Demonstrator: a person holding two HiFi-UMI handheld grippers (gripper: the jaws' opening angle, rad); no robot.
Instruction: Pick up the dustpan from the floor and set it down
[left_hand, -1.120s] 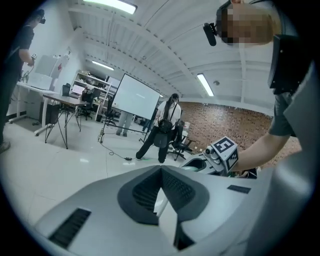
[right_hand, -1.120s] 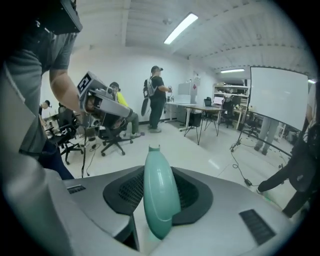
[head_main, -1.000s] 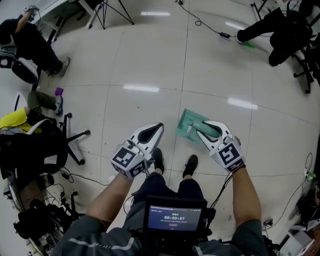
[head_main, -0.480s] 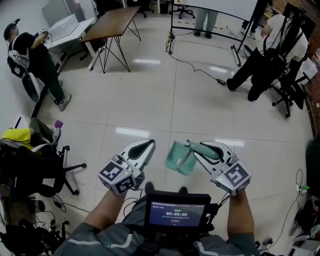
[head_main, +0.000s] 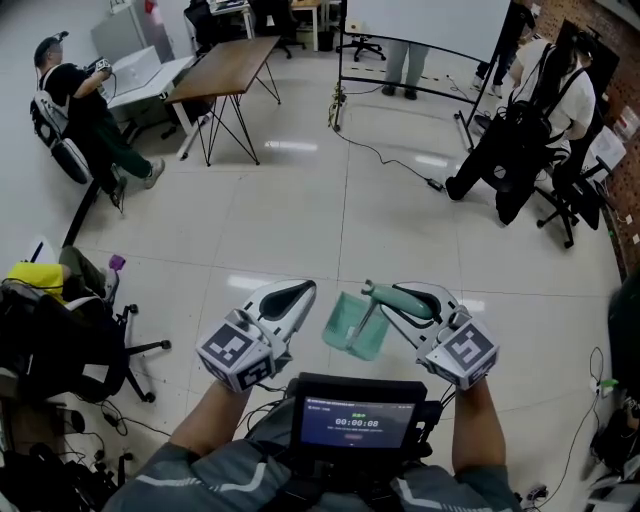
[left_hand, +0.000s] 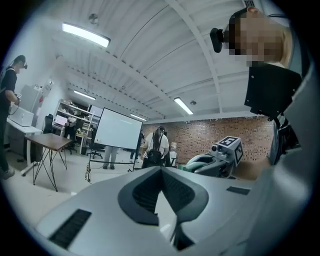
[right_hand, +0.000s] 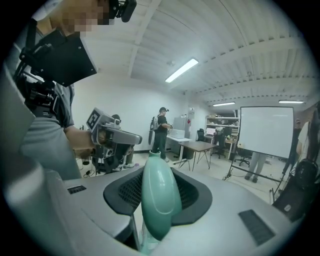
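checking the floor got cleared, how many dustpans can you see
1: the green dustpan, up off the floor, its handle clamped in the right gripper. Another could be hidden out of view.

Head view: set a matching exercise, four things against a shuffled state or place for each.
Things:
1. dustpan
2. left gripper
3. right gripper
4. table

States or places:
A. jaws together, nothing between them
B. brown top, far upper left
C. teal, held up off the floor
D. clamped on a handle

Pairs: 1-C, 2-A, 3-D, 4-B
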